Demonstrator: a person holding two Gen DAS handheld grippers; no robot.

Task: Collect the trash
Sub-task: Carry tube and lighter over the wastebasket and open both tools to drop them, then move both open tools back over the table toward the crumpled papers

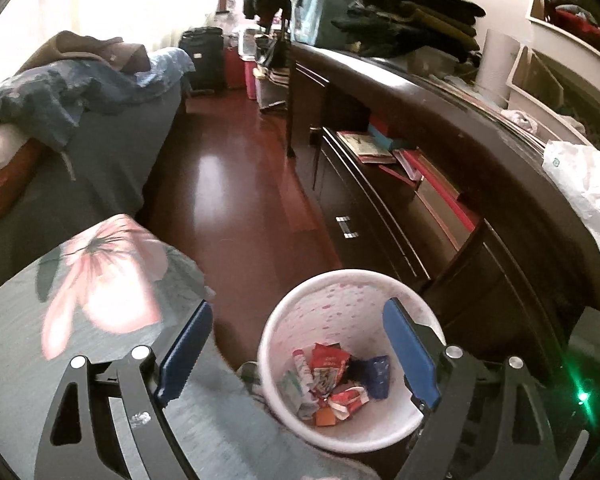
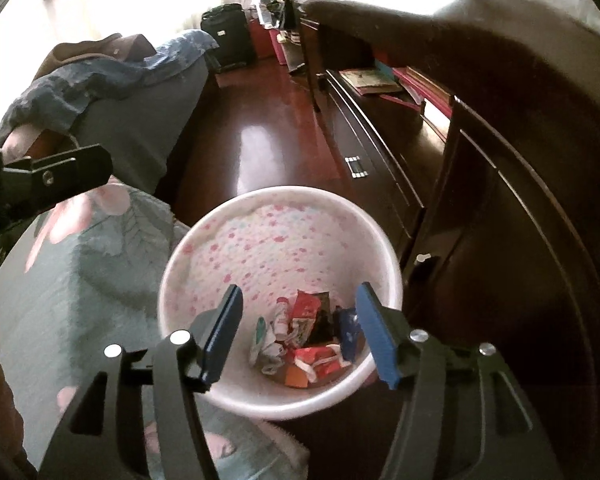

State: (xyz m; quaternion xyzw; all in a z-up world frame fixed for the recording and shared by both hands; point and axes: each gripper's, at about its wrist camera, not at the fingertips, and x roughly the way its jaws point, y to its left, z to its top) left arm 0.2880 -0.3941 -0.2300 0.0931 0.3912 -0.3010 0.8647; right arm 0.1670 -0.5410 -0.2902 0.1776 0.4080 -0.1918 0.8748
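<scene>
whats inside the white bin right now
The white bin holds a pile of crumpled wrappers at the bottom: red, dark blue, orange and white-green ones. Whatever lies beneath that pile is covered.

Blown-out window (image 1: 112, 0) glare, fisheye blur

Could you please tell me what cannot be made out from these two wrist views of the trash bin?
- Wrappers in the white bin: print too small and blurred in both views.
- Bin's base and outside: hidden by its own rim, the right gripper and left gripper, both with jaws open and empty.
- White plastic bag on the dresser: cut off by the left view's edge.
</scene>
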